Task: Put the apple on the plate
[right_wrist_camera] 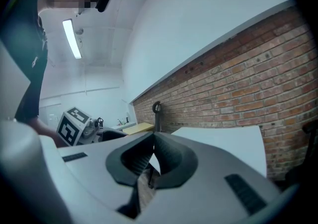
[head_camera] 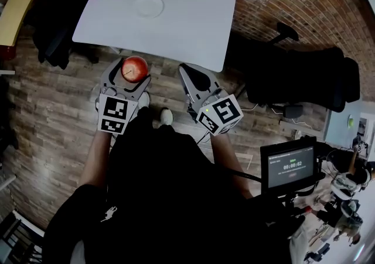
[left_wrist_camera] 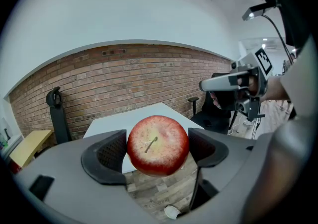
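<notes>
left gripper view: table partly behind apple

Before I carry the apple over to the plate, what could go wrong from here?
1. The left gripper grips the round apple only at its two sides, and it hangs over the wood floor, short of the table; a slip would likely drop it there.
2. The plate looks shallow and lies well in from the table's near edge; released high or off-centre, the apple may roll off.
</notes>
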A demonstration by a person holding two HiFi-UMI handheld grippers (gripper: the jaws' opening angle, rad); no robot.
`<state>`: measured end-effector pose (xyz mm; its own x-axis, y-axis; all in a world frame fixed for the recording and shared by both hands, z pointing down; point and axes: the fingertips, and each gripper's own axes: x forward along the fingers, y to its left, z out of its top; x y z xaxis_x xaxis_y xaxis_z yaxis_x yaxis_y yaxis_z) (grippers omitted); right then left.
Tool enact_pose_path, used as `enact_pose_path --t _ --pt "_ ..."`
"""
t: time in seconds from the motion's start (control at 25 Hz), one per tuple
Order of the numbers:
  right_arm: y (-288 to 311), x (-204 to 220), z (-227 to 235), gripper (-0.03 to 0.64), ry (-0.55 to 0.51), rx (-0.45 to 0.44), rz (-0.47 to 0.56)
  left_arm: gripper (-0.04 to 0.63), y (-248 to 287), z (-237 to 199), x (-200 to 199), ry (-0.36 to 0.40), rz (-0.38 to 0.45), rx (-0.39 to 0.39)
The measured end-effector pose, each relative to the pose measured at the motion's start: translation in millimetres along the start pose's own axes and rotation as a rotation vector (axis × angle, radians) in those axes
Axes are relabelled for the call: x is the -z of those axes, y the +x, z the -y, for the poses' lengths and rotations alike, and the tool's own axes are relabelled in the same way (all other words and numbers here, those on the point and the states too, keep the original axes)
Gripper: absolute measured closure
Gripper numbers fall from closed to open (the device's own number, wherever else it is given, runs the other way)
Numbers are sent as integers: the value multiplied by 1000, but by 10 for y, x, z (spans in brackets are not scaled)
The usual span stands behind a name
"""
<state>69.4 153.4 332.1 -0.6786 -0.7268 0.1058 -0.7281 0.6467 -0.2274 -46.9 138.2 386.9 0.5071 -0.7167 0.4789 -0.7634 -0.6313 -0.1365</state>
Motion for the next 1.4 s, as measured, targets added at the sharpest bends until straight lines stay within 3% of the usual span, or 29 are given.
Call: enact_pose_path --t 0.64,1.4 --pt "814 -255 124 612 -34 51 5 202 403 -814 -210 42 44 62" --pt "1226 -303 117 612 -45 109 -10 203 575 -1281 -209 48 71 112"
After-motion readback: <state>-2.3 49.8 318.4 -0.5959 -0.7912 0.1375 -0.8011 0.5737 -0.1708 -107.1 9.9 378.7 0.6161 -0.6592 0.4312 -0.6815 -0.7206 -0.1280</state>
